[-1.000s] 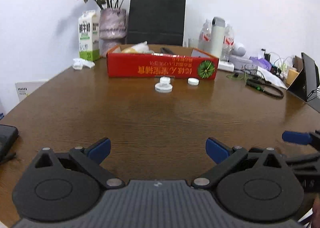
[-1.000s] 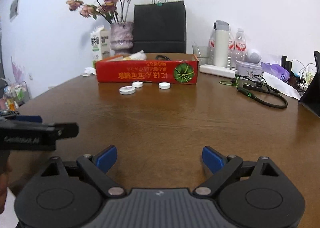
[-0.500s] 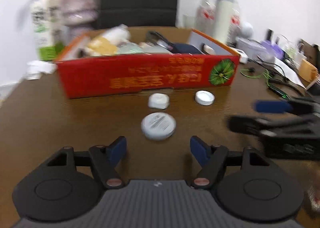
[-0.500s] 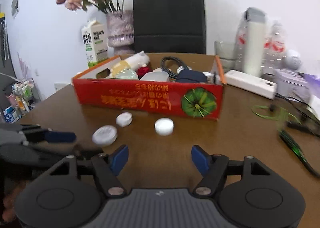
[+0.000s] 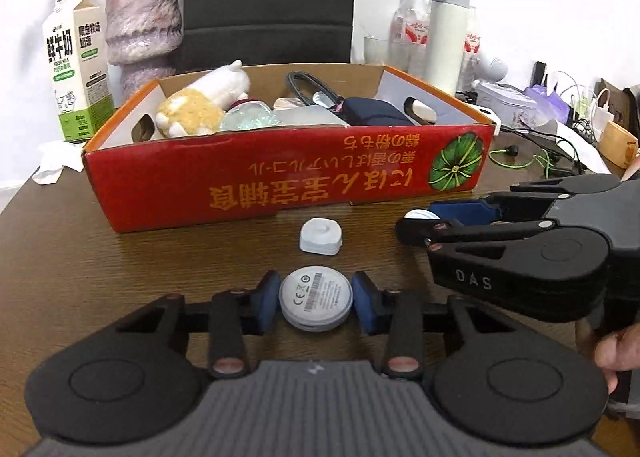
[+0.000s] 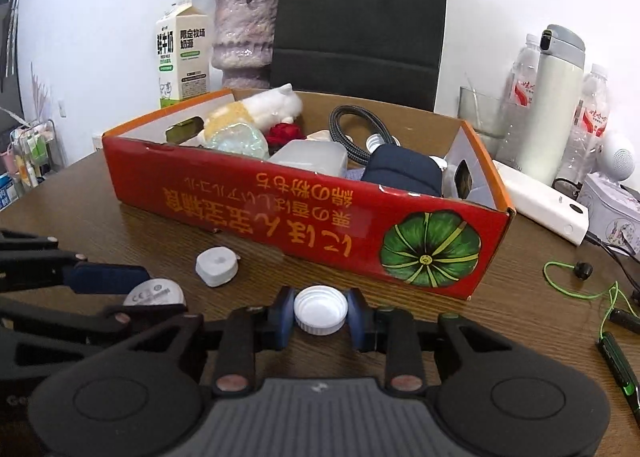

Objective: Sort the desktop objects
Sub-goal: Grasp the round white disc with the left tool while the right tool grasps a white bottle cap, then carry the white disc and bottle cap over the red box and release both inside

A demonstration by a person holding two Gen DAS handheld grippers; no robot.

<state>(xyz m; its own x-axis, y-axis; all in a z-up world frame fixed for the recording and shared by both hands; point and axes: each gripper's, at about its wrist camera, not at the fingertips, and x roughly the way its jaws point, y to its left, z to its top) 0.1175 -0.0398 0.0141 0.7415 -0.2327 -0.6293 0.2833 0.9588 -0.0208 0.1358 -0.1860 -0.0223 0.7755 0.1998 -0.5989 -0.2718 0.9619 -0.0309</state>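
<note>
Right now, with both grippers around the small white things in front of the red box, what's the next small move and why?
Probably close both and lift. The left gripper brackets the round white labelled disc and the right gripper brackets the white ribbed bottle cap, both on the wooden table; the open red cardboard box sits just behind.

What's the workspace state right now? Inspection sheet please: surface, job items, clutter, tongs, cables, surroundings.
Surface: brown wooden table.
Job's things: round white disc, squarish white case and white bottle cap on the table before the red box, which holds a plush toy, a dark pouch and more.
Clutter: milk carton, vase, thermos, water bottles.
Grippers: left tongs bracket the disc; right tongs bracket the cap; contact unclear.
Cables: braided cable in box; green cord at right.
Surroundings: black paper bag, white wall.
</note>
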